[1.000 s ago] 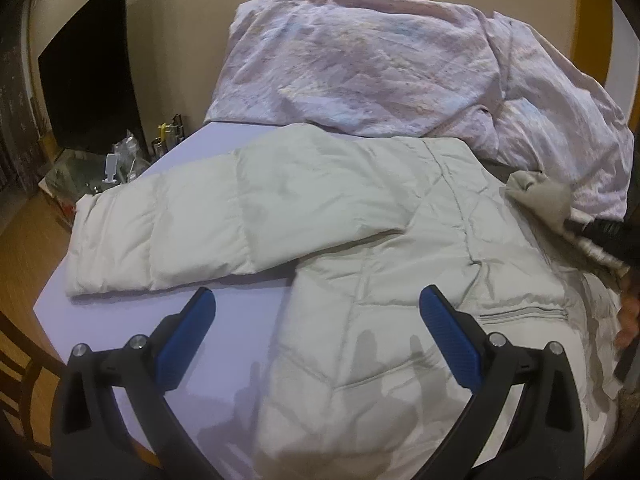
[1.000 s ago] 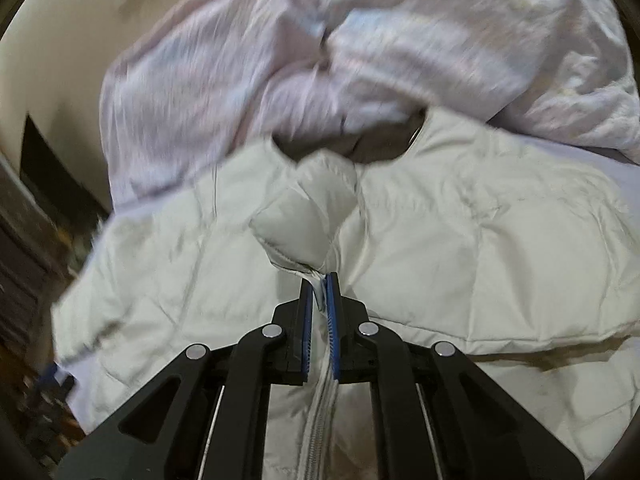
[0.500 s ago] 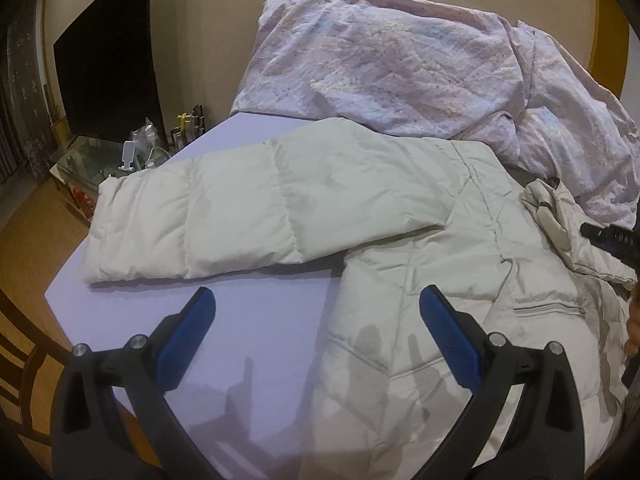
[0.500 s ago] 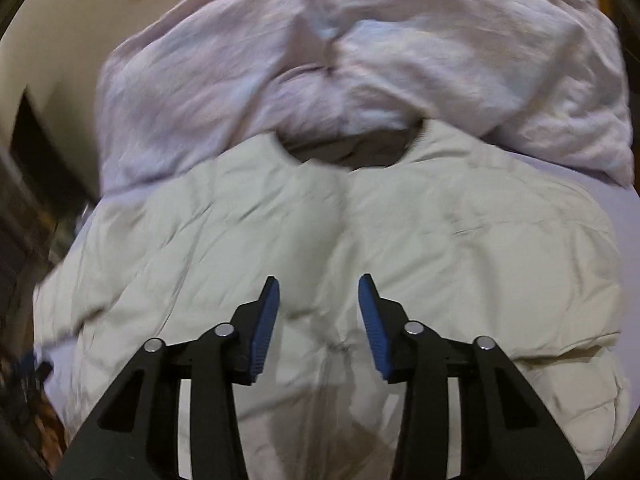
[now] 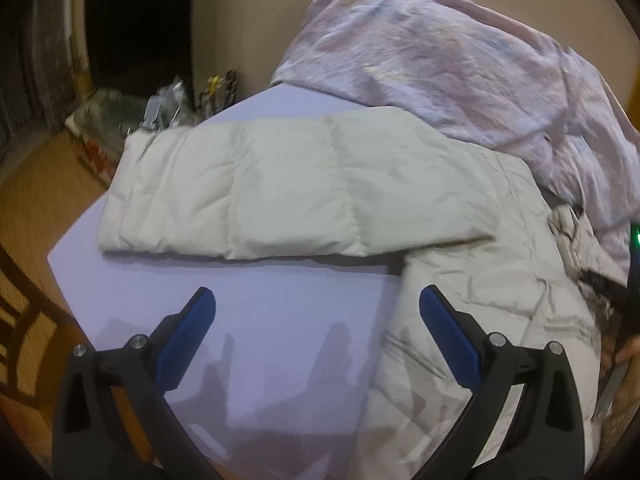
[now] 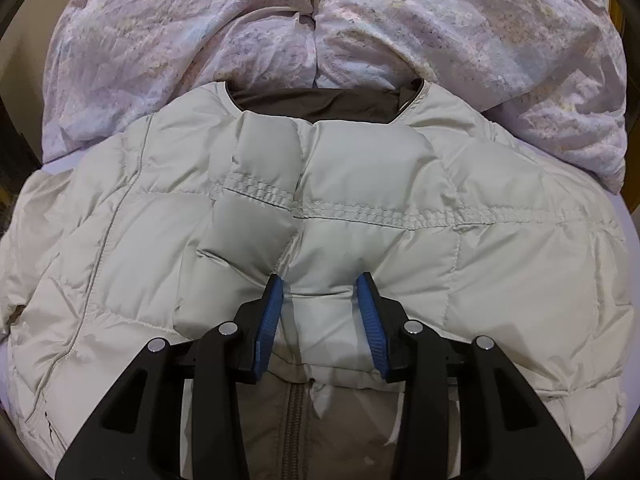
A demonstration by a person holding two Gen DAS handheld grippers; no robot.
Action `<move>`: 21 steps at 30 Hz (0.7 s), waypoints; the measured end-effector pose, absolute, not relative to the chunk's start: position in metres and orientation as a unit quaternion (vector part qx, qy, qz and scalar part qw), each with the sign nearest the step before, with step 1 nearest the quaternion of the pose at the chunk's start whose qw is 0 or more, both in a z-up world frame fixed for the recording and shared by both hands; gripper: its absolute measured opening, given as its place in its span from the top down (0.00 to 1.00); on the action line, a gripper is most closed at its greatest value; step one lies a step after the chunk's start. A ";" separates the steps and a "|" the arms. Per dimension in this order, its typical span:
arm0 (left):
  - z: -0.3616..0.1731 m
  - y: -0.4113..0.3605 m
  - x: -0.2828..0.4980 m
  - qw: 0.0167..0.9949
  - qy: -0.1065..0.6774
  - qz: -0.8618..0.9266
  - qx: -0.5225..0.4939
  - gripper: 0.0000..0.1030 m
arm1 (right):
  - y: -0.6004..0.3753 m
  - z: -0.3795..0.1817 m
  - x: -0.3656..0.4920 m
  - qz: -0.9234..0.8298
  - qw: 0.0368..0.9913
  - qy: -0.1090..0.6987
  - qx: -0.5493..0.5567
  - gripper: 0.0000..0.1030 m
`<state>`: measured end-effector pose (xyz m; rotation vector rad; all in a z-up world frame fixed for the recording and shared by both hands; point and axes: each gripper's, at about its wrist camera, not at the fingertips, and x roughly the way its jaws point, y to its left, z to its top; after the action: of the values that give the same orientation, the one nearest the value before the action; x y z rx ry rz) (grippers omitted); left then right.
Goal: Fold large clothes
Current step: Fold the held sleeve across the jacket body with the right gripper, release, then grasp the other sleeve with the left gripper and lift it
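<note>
2 grippers are mine, and both look onto 1 cream puffer jacket [image 6: 400,216] spread front-up on the lavender bed sheet [image 5: 256,312]. Its long axis runs away from my right gripper [image 6: 320,288]: the hem and zipper [image 6: 294,420] lie nearest me, and the open collar [image 6: 320,108], showing grey lining, points at the bunched floral duvet [image 6: 360,28] at the far end. From my left wrist view, 1 sleeve [image 5: 280,196] stretches straight out to the left, across the jacket's length, its cuff near the sheet's edge with bedside clutter [image 5: 168,104] beyond.

My right gripper is low over the jacket's middle, aimed along the zipper line toward the collar. Its blue pads [image 6: 270,320] stand partly apart with a puffed ridge of the front panel between them; the tips press into the fabric, though I cannot tell that the pads are clamping it.

My left gripper [image 5: 316,312] hangs above bare sheet, tilted down, its fingers spread wide and gripping nothing. The sleeve lies just ahead of it, the jacket's body [image 5: 480,320] under and beyond its right finger. At the right edge of that view, my other tool [image 5: 616,300] shows dark and blurred.
</note>
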<state>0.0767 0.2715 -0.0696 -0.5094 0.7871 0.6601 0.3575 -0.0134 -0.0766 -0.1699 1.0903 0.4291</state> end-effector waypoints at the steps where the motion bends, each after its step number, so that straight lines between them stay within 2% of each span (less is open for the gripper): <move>1: -0.071 0.277 0.074 0.836 0.371 0.316 -0.252 0.02 | -0.016 -0.077 0.358 0.207 0.830 0.512 -0.073 0.59; 5: -0.075 0.305 0.058 0.815 0.354 0.336 -0.311 0.02 | -0.019 -0.077 0.354 0.211 0.836 0.502 -0.064 0.59; 12: -0.084 0.345 0.040 0.785 0.310 0.345 -0.410 0.19 | -0.023 -0.076 0.353 0.217 0.838 0.498 -0.047 0.58; 19: -0.097 0.371 0.026 0.756 0.266 0.348 -0.486 0.31 | -0.026 -0.075 0.353 0.221 0.840 0.495 -0.035 0.58; 21: -0.098 0.379 0.020 0.748 0.250 0.348 -0.506 0.38 | -0.027 -0.075 0.352 0.222 0.840 0.493 -0.033 0.58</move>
<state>0.0203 0.3789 -0.0983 -1.1068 0.5462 0.7615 0.3524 -0.0267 -0.0754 -0.0704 1.0426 0.4692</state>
